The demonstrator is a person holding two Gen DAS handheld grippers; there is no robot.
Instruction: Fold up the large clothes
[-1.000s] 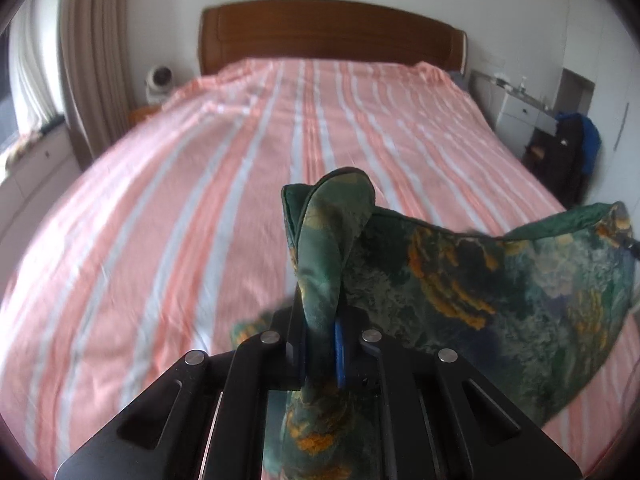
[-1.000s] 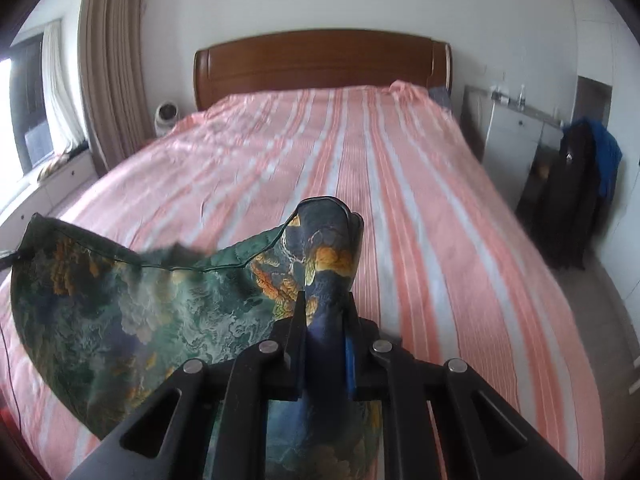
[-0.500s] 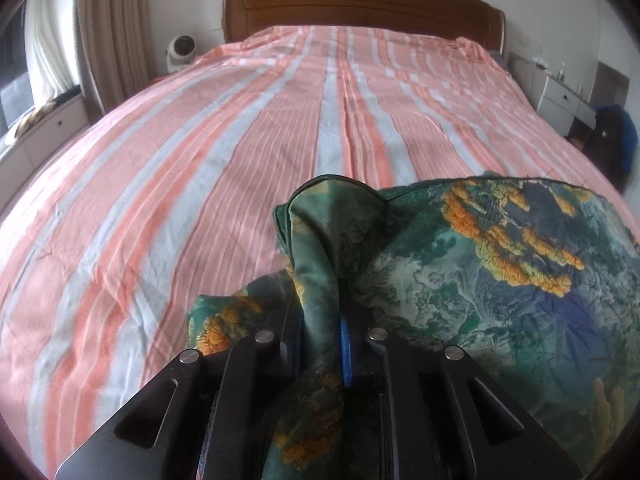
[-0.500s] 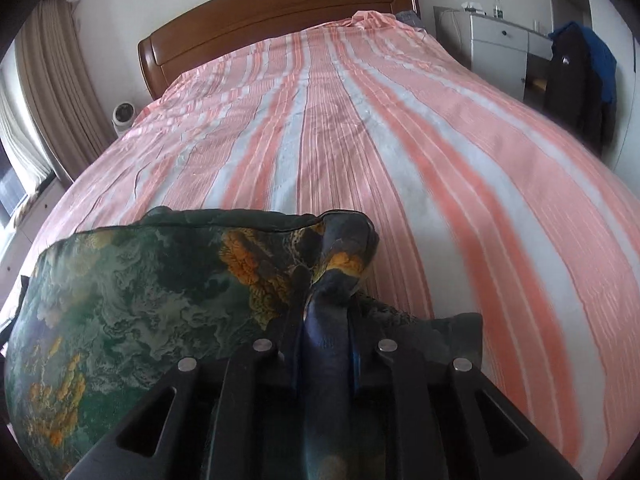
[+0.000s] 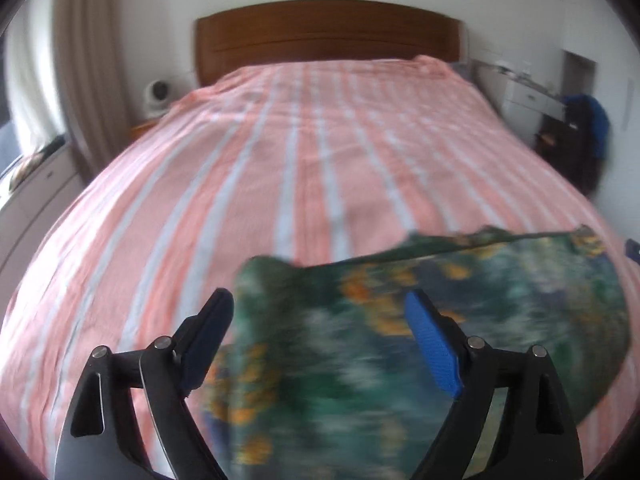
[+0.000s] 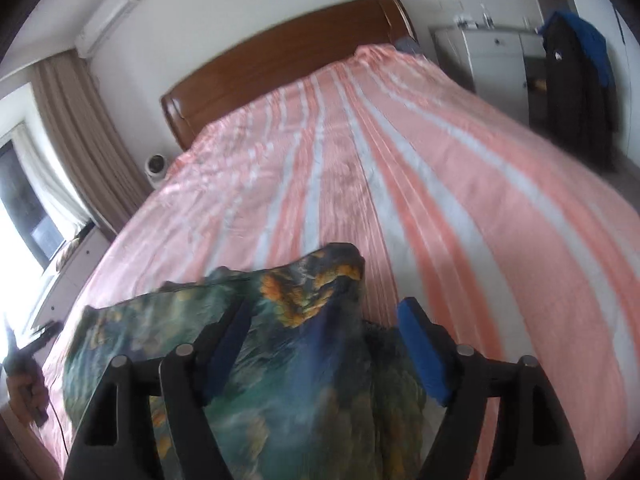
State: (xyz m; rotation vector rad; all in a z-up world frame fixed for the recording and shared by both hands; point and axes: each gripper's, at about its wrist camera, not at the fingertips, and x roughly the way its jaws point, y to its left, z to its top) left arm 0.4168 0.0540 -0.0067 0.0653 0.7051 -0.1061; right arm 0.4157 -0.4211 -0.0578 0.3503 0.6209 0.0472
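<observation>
Striped pink bed (image 5: 248, 208), wooden headboard (image 5: 328, 32) far; both claws opening, green garment (image 6: 280, 380) loose between jaws.

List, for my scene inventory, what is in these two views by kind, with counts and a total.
Green patterned garment: 1
Striped bedcover: 1
Wooden headboard: 1
Grippers: 2, left gripper and right gripper, jaws opening around the garment
White fan: 1
Total: 6

Garment (image 5: 460, 320) apparently on bed (image 5: 320, 160), near end
</observation>
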